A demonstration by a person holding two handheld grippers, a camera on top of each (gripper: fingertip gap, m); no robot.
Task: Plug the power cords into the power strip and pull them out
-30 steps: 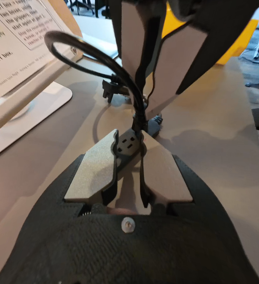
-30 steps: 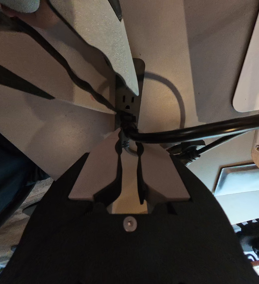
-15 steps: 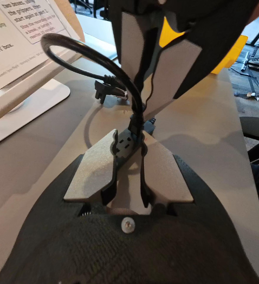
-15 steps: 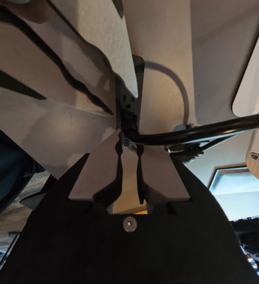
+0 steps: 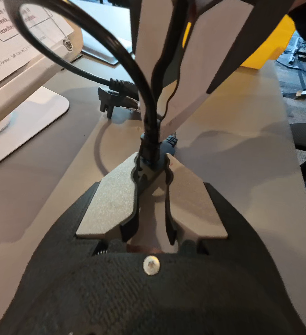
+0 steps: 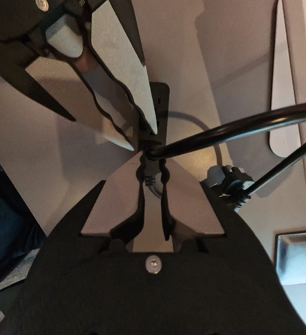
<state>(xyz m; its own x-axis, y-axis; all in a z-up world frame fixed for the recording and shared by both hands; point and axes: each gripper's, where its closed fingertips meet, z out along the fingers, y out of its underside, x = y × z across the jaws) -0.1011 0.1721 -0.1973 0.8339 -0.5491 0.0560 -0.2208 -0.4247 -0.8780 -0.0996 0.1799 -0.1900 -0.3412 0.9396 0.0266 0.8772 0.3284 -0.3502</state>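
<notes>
While the black plug (image 5: 149, 154) sits in the power strip (image 6: 160, 101) just ahead of the left gripper (image 5: 151, 161), whose fingers pinch the strip's sides, the right gripper (image 6: 151, 157) pinches the plug from above. I judge the pull should run straight out, strip pinned flat. A spare plug (image 6: 230, 183) lies right of the right gripper, on the desk (image 5: 230, 145).

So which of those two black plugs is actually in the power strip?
The upright plug gripped by the right gripper stands on the power strip. The other plug lies loose on the table.
</notes>
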